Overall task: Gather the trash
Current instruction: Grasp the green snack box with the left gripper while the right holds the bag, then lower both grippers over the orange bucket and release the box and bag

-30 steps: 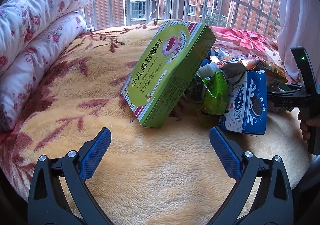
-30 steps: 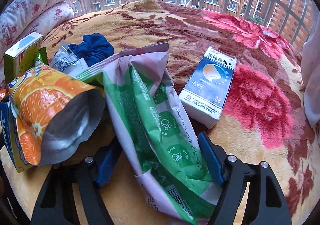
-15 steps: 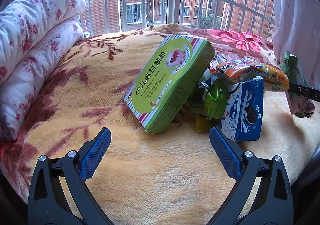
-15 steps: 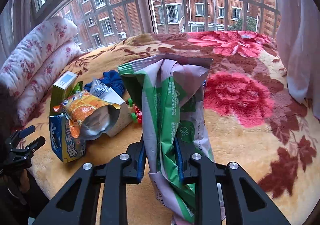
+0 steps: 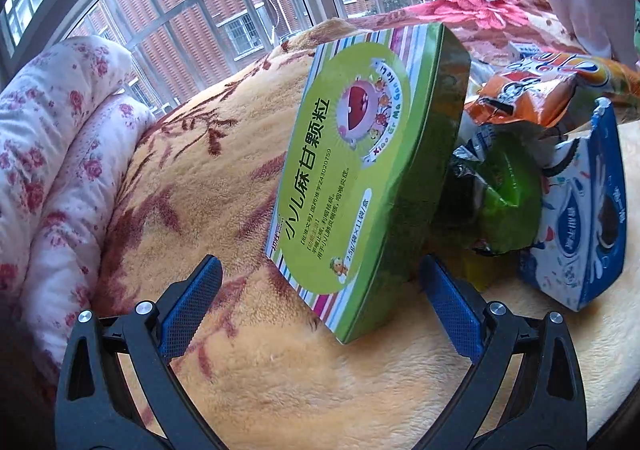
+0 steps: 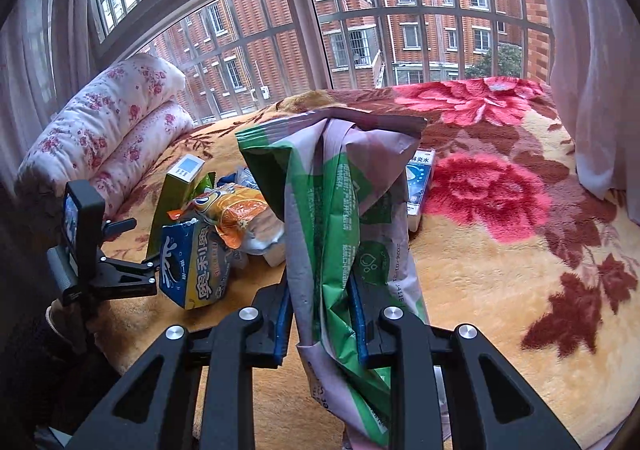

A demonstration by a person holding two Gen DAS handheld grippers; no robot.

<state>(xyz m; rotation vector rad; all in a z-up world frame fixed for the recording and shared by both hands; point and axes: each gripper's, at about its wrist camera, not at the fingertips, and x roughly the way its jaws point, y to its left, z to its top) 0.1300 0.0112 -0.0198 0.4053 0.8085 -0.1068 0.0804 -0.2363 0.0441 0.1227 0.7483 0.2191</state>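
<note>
- Right gripper: clamped tight on green/white plastic bag, blue pads pressed vs both sides, bag held upright off blanket, lower end hanging below the pads.
- Left gripper: wide open, nothing held; low over blanket, pads either side of green box's lower corner, not touching it.
- Green box: tilted on a corner, leaning back on the trash pile; Chinese print + cartoon on face.
- Just right of box in left view: crumpled green wrapper, then torn blue/white cookie box, standing, top ripped open.
- Orange snack bag lying on top of wrapper + cookie box.
- Same pile in right view: cookie box nearest, orange bag behind, green box on edge at back.
- Blue/white carton flat on blanket behind held bag, partly hidden.
- Far left: rolled floral quilt by window.
- Far: barred window, red brick bldgs outside; white curtain at right.
</note>
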